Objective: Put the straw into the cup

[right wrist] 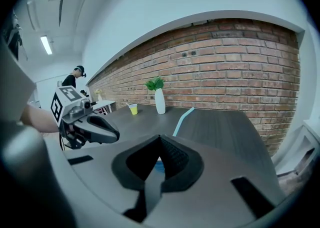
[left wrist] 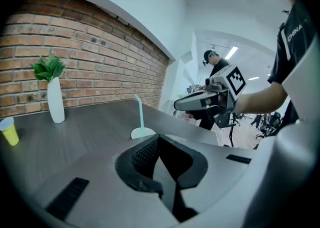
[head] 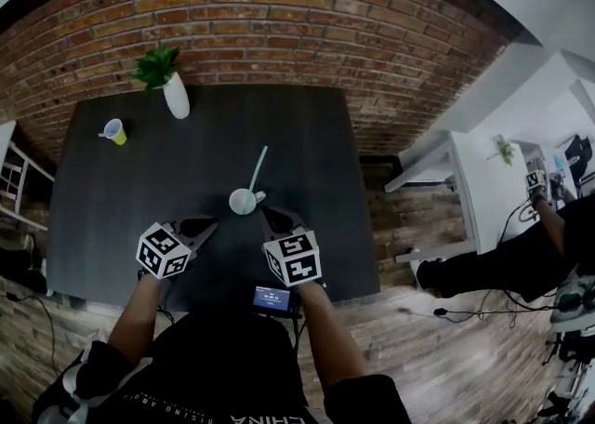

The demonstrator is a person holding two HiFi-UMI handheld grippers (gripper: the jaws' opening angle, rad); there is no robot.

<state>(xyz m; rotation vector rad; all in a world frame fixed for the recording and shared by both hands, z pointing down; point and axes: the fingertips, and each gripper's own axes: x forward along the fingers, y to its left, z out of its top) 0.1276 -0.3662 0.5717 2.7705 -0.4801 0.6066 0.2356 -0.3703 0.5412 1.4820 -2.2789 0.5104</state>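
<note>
A brick wall [head: 279, 22] ran along the far side of the dark table [head: 112, 227]. The left gripper [head: 212, 223] was over the near part of the table, just left of the white cup. Its jaws were pressed together with nothing between them. The right gripper [head: 265, 210] was near the white cup on its near right side and raised above the table top. Its jaws were likewise drawn together and held nothing.

A white vase [head: 176, 97] with a green plant [head: 156, 66] stood upright at the far left of the table. The white cup [head: 243, 202] stood upright near the table's middle, just beyond the two gripper tips and between them. A small yellow cup [head: 115, 132] stood at the far left, left of the vase and apart from it. The pale teal straw [head: 257, 168] stood in the white cup, leaning toward the far right. Its upper end was clear of both grippers.
</note>
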